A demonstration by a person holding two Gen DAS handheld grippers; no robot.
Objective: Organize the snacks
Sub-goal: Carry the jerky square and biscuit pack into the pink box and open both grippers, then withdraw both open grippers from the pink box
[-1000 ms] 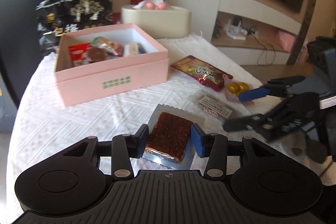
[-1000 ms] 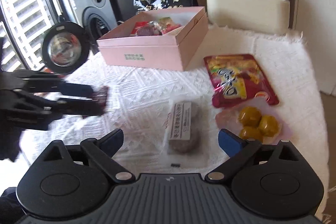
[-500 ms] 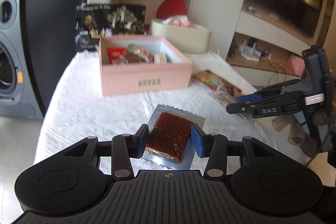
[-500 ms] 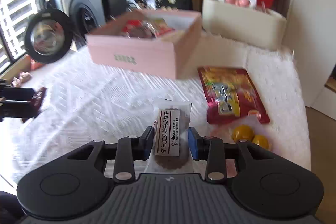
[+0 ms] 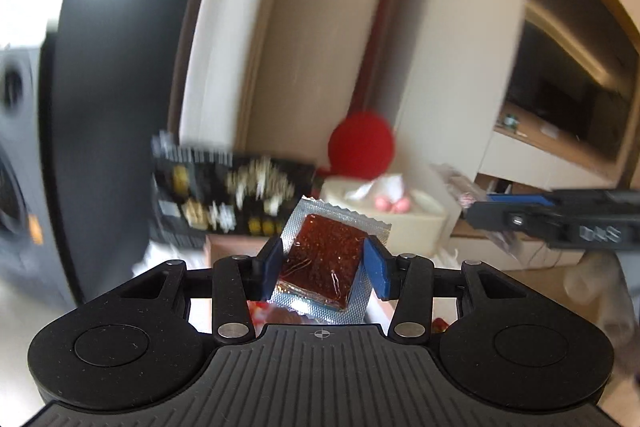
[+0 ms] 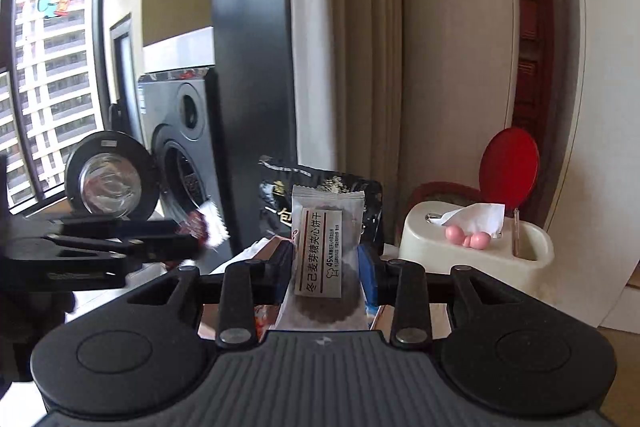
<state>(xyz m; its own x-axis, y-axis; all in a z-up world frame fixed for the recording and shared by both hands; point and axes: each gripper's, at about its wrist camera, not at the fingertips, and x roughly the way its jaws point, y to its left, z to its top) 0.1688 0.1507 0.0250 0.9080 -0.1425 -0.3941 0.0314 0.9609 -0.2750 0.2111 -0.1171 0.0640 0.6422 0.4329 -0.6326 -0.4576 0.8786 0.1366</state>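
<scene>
Left gripper (image 5: 324,267) fingers clamp the silver foil packet of dark red pressed fruit (image 5: 326,263); right gripper (image 6: 326,269) fingers clamp the clear-wrapped dark round biscuit (image 6: 322,267); both packets are held aloft, above the pink cardboard box (image 5: 236,247).

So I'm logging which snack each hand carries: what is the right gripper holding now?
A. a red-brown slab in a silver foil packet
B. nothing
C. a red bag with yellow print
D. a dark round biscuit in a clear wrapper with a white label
D: in the right wrist view the right gripper is shut on the biscuit, its white label showing; the foil packet sits in the left gripper.
</scene>
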